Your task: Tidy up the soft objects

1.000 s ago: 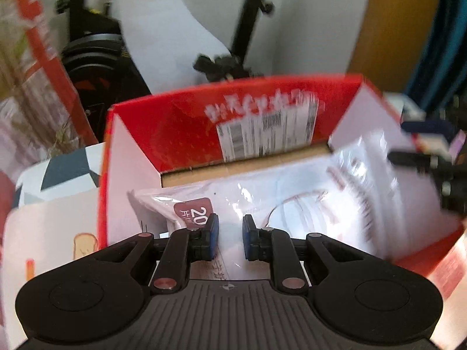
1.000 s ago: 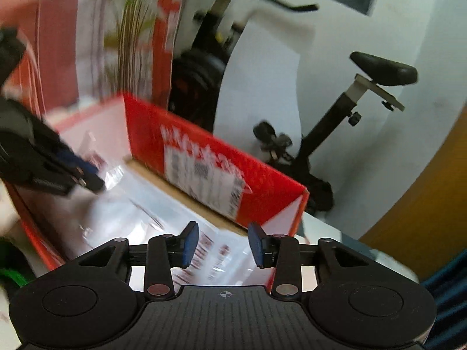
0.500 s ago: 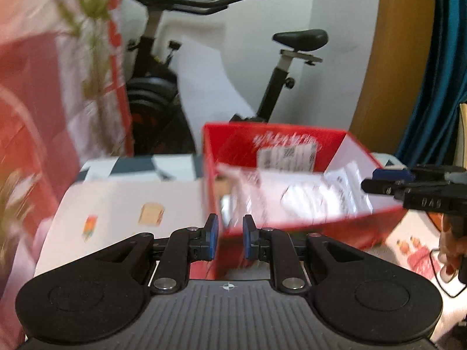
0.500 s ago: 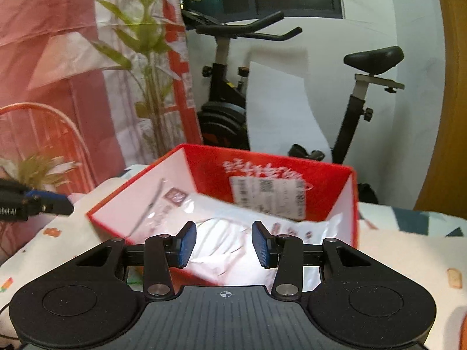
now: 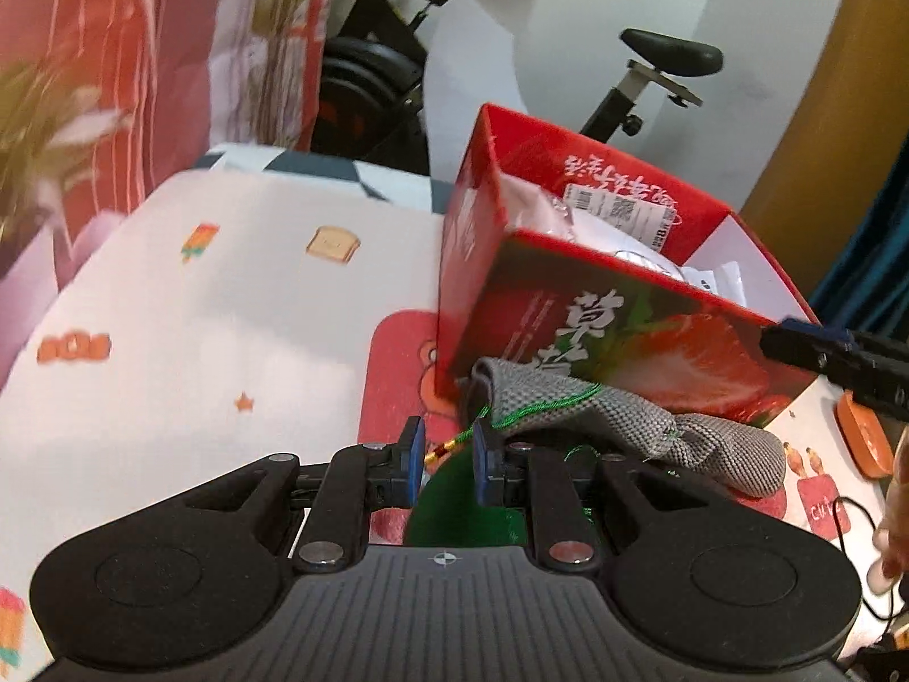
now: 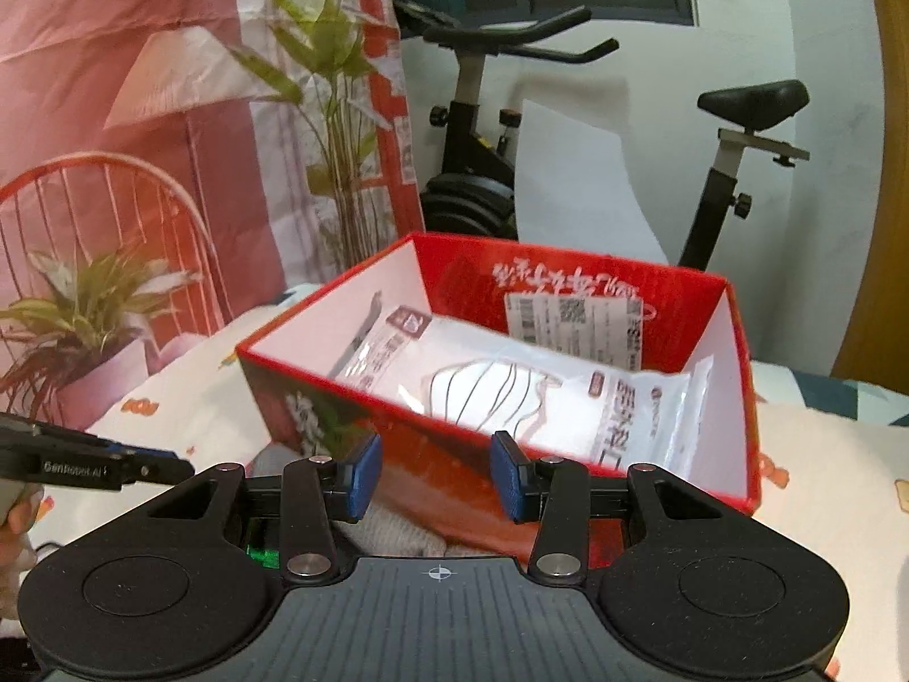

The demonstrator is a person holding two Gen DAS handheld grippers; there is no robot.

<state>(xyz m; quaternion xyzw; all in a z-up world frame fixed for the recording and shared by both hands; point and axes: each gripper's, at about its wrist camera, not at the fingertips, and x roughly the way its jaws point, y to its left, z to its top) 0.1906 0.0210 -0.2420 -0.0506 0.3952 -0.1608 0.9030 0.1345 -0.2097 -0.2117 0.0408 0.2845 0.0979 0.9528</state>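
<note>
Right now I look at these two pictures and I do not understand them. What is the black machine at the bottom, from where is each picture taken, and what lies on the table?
There is no robot here. A person holds one pair of black tongs in each hand, and a small camera on each looks forward along its two fingers. One picture comes from the left tongs, the other from the right tongs. Both stand apart and hold nothing. On the table, which has a cartoon-printed cloth, stands a red box. In it lie white packets in clear plastic. A grey knitted cloth lies in front of the box. Behind stands an exercise bike.
</note>
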